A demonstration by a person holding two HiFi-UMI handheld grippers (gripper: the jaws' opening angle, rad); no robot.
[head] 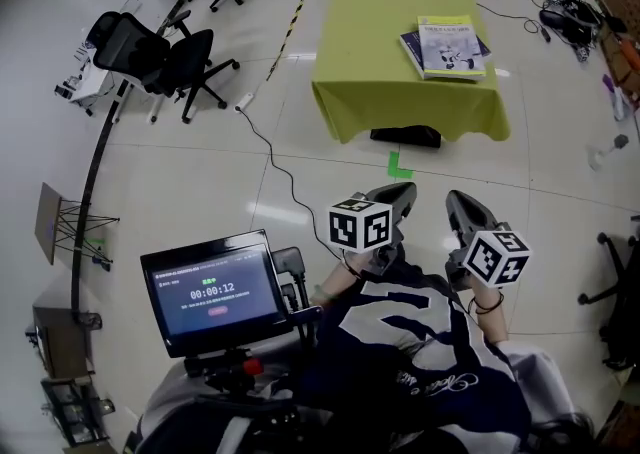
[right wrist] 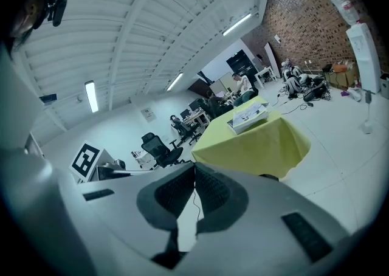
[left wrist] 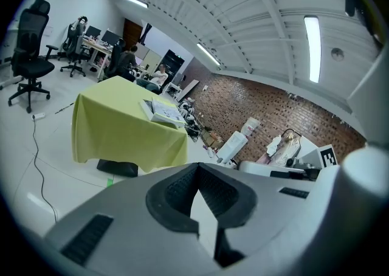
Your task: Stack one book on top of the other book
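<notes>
Seen from above, a person stood on a pale tiled floor, well short of a small table [head: 380, 92] draped in a yellow-green cloth. Far to the left of the table, two black office chairs [head: 165, 57] stood side by side. Nearer the person, down and left of the table, a small screen [head: 212, 292] on a mount showed a timer. The left gripper [head: 398, 198] pointed toward the table, well apart from it, its jaws pressed together with nothing between them. A flat black object [head: 405, 136] sat on the floor under the table's near edge, with a green tape mark [head: 399, 164] just in front of it. On the right half of the table, a yellow-covered book [head: 452, 47] lay flat on top of a dark blue book [head: 408, 42], slightly askew so that the lower book's edges showed. The right gripper [head: 462, 210], beside the left one and equally far from the table, also had its jaws closed and empty.
</notes>
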